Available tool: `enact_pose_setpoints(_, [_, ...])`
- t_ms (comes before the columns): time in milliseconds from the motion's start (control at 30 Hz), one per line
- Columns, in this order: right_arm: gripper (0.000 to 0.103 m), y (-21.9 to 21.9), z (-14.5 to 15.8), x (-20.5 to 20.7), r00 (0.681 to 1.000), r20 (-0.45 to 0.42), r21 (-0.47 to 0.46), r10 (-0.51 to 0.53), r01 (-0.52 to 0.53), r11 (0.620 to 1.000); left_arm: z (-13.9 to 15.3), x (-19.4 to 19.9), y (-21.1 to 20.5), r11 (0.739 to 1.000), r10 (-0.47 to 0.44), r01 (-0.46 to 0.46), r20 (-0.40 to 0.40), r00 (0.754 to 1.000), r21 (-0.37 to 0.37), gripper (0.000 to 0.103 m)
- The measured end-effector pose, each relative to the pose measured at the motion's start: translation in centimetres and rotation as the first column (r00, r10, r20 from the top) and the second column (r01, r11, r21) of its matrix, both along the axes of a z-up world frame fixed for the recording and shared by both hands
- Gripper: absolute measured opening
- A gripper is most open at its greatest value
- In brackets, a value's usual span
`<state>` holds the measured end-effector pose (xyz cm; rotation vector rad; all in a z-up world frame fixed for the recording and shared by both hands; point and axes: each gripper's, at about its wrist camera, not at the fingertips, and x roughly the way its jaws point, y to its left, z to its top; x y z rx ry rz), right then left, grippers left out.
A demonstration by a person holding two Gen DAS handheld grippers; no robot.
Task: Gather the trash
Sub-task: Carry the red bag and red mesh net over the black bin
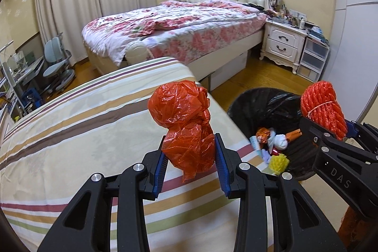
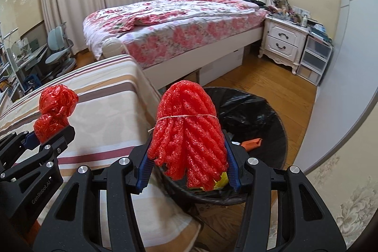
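My left gripper [image 1: 191, 155] is shut on a crumpled red plastic bag [image 1: 186, 124] and holds it above the striped bedding [image 1: 70, 124]. It also shows in the right wrist view [image 2: 47, 131] with the bag [image 2: 55, 108]. My right gripper [image 2: 189, 157] is shut on a red foam net bundle [image 2: 189, 134] tied with string, held over the near rim of the black-lined trash bin [image 2: 259, 115]. In the left wrist view the bundle [image 1: 323, 108] hangs above the bin [image 1: 259, 108], which holds several scraps [image 1: 271, 143].
A floral bed [image 1: 174, 27] stands behind. A white nightstand [image 1: 283, 41] and plastic drawers [image 1: 314, 58] stand at the right. A chair [image 1: 56, 63] and desk are at the left. Wooden floor [image 2: 271, 79] surrounds the bin.
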<state>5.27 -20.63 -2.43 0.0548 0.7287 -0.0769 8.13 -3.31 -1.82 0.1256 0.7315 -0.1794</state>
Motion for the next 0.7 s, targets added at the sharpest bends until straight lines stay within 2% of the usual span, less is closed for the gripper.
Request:
enact_pose_setpoints(333, [0.05,-4.4,-0.3,1.5,0.996,0.012,0.005,-0.086,0.086,0.996,-0.1,2.0,-4.3,0.999,-0.046,0.046,0.015,0.999,0.007,0.038])
enact_pose_setpoints(700, [0.05,-7.1,-1.0,3.3,0.991,0.011,0.01,-0.136,0.136,0.991,-0.9,4.3,-7.6,0.997,-0.075,0.075,-0.002,0.997,0.031,0.038])
